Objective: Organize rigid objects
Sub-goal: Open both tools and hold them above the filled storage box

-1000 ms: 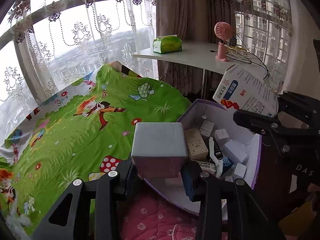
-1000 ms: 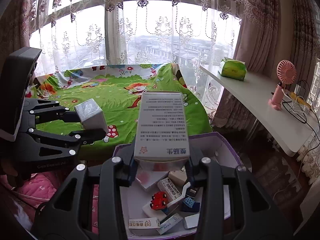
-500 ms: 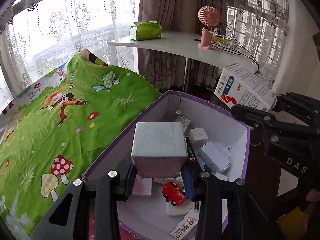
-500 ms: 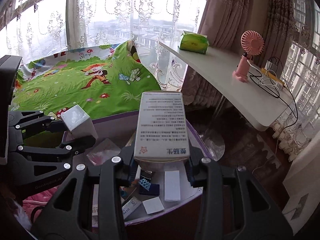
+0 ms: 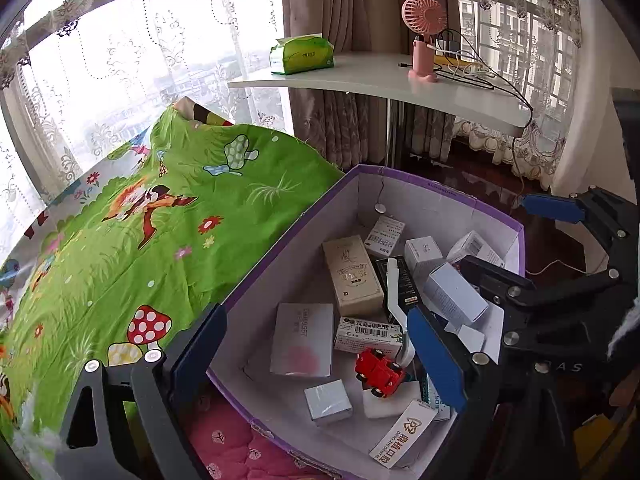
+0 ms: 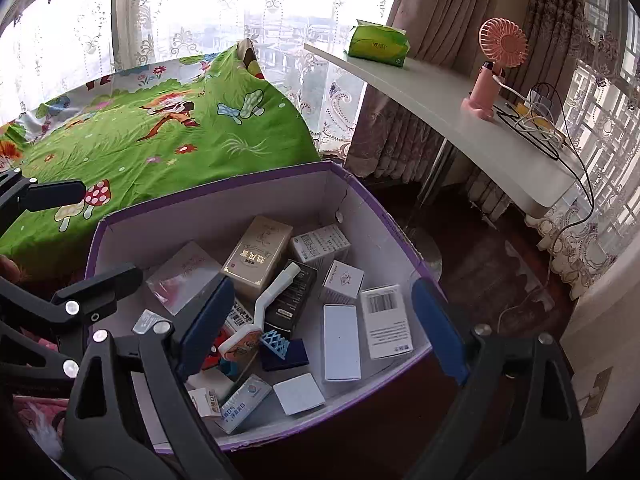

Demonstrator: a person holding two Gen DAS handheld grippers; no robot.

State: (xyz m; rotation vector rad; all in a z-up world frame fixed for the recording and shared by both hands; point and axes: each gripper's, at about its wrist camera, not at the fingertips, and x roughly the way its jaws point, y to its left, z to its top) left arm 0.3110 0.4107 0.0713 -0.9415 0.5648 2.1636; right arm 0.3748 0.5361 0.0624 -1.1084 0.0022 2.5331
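A purple-rimmed box (image 6: 224,196) beside a green bedspread (image 5: 132,240) holds small cartons and a red toy car (image 5: 380,372); above it, the left gripper (image 5: 316,356) and right gripper (image 6: 320,328) are opening, nothing between their jaws.

We see bright daylight through lace curtains (image 5: 132,52) across upper left of frame, city haze beyond. Heavy brown drapes (image 5: 340,12) at top centre. White curved desk (image 6: 460,108) at upper right holds pink fan (image 6: 494,68), green tissue pack (image 6: 378,46), tangled cables (image 6: 540,120). Green cartoon bedspread (image 5: 160,232) fills left. Dark wood floor (image 6: 480,276) at centre right.
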